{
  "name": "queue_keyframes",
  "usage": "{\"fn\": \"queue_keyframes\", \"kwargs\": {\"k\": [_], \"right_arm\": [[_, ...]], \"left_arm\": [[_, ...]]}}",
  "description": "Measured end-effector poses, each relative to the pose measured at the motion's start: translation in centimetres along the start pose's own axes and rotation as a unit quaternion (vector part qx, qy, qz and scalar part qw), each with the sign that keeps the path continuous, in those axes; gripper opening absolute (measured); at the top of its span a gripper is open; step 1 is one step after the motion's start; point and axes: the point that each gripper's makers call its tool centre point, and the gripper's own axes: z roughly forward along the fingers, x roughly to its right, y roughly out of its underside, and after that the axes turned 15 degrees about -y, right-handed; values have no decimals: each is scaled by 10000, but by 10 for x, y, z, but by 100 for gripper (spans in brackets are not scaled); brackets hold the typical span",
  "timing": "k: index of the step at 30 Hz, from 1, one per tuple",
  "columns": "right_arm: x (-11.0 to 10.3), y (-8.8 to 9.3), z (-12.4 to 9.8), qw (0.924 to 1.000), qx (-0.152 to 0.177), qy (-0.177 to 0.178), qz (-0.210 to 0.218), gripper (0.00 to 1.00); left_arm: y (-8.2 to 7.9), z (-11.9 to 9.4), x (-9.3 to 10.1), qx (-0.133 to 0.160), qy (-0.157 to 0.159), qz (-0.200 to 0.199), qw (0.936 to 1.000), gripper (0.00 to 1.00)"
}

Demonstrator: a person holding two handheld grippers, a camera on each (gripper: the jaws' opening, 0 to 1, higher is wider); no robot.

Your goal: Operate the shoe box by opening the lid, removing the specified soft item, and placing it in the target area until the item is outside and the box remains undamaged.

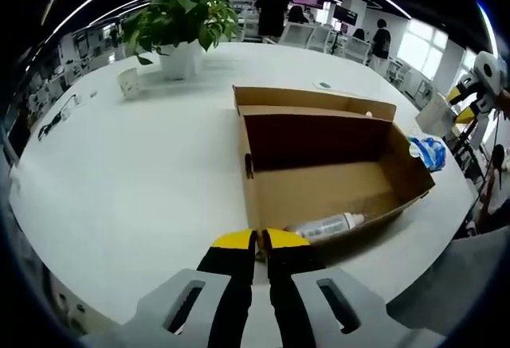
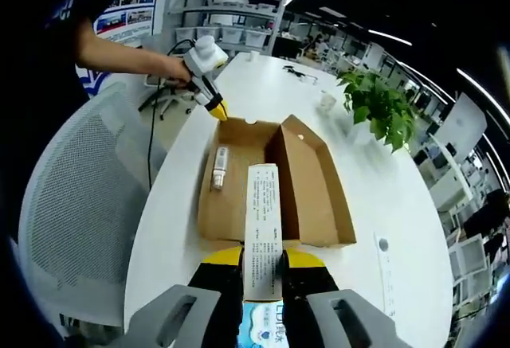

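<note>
Brown corrugated cardboard shoe box (image 1: 327,173) sits open on the smooth white round tabletop (image 1: 127,181), lid folded up along the far side, inner walls dark. Small white cylindrical bottle (image 1: 327,224) lies on its side on the box floor against the near wall. Left hand-held gripper (image 1: 260,240) has yellow-tipped black jaws pressed together, nothing between them, just short of the box edge. Right gripper view adds the other end: right hand-held gripper (image 2: 263,262) clamped on a flat, soft white packet (image 2: 263,244) with printed text and a blue bottom, held over the box's near edge, so the item is outside the box cavity. Same view shows the left hand-held gripper at the far box corner in a person's hand (image 2: 171,68), plus a grey mesh chair (image 2: 84,189). Leafy potted plant (image 1: 182,25) and a crumpled blue-white item (image 1: 429,151) beside the box.
</note>
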Motion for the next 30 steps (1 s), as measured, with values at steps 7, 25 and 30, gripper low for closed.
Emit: {"fn": "queue_keyframes", "kwargs": {"k": [7, 25, 30], "right_arm": [[8, 15, -16, 9998, -32, 197, 73, 13], [20, 68, -47, 9975, -351, 521, 320, 13], [23, 83, -54, 9967, -420, 575, 398, 13]], "left_arm": [[0, 0, 0, 11, 17, 2, 10000, 3], [0, 0, 1, -36, 53, 104, 9999, 3], [0, 1, 2, -61, 57, 169, 9998, 3]]}}
